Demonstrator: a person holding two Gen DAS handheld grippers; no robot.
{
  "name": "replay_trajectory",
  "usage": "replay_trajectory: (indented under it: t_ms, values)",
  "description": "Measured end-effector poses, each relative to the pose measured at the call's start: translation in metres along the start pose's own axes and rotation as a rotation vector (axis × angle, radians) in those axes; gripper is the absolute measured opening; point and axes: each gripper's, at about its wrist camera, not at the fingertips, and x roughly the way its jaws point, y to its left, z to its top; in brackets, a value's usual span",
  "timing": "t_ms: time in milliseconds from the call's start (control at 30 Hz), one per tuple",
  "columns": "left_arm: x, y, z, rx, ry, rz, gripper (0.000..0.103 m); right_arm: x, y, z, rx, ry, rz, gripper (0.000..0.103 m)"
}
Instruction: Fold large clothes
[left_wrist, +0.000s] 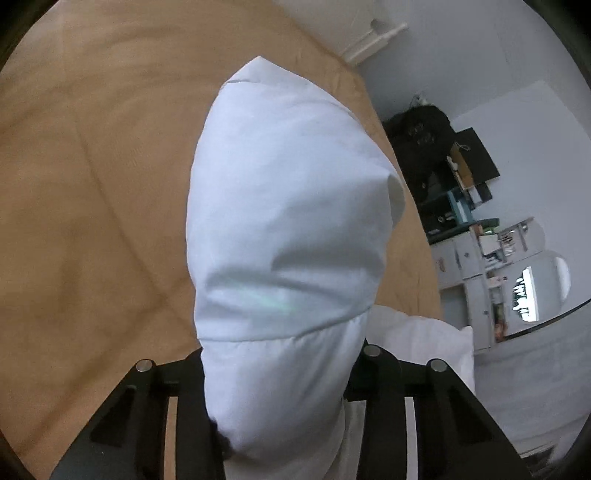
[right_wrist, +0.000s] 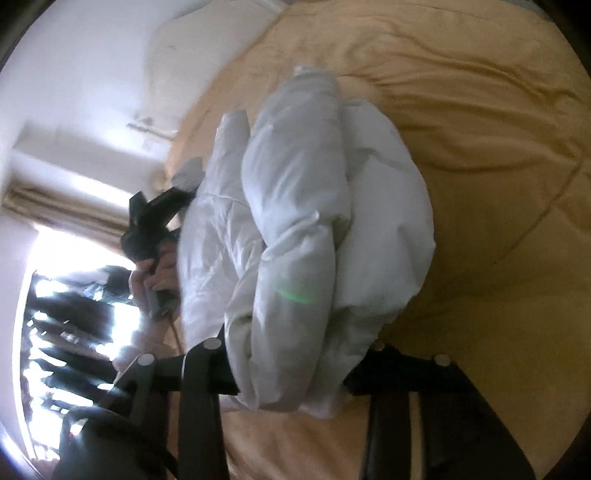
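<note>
A large white padded garment (left_wrist: 288, 229) hangs above a tan bedspread (left_wrist: 92, 166). In the left wrist view my left gripper (left_wrist: 280, 398) is shut on a thick fold of it; the cloth fills the gap between the black fingers and hides the tips. In the right wrist view my right gripper (right_wrist: 291, 369) is shut on another bunched part of the same white garment (right_wrist: 303, 229), which billows up in folds. The left gripper (right_wrist: 155, 218) also shows there, held by a hand at the garment's far left edge.
The tan bedspread (right_wrist: 480, 147) lies below both grippers. A white pillow (left_wrist: 424, 343) sits at the bed's edge. A cluttered desk with a dark bag (left_wrist: 424, 147) stands by the wall. A bright window with curtains (right_wrist: 74, 295) is at the left.
</note>
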Motion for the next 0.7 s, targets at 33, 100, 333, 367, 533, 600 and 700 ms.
replay_trajectory:
  t_ms: [33, 100, 333, 367, 533, 600, 700]
  values:
    - [-0.015, 0.001, 0.003, 0.012, -0.011, 0.025, 0.038, 0.005, 0.015, -0.008, -0.015, 0.006, 0.025, 0.038]
    - [-0.039, 0.010, 0.011, 0.025, -0.008, 0.089, 0.041, 0.016, 0.033, -0.022, -0.036, 0.019, 0.067, 0.038]
    - [0.003, 0.111, -0.004, -0.135, 0.118, 0.222, 0.070, 0.119, 0.011, -0.061, 0.054, 0.162, 0.025, 0.067]
    - [0.010, 0.122, -0.002, -0.178, 0.117, 0.187, 0.074, 0.131, 0.003, -0.068, 0.052, 0.174, 0.003, 0.082]
    - [0.004, 0.132, 0.061, -0.267, 0.042, 0.275, 0.073, 0.141, 0.002, -0.073, -0.004, 0.160, -0.040, 0.082]
    - [-0.012, 0.122, 0.086, -0.245, -0.015, 0.354, 0.072, 0.144, 0.005, -0.071, 0.000, 0.162, -0.036, 0.082]
    - [-0.054, 0.093, 0.109, -0.174, -0.109, 0.384, 0.070, 0.143, 0.002, -0.075, 0.000, 0.161, -0.038, 0.083]
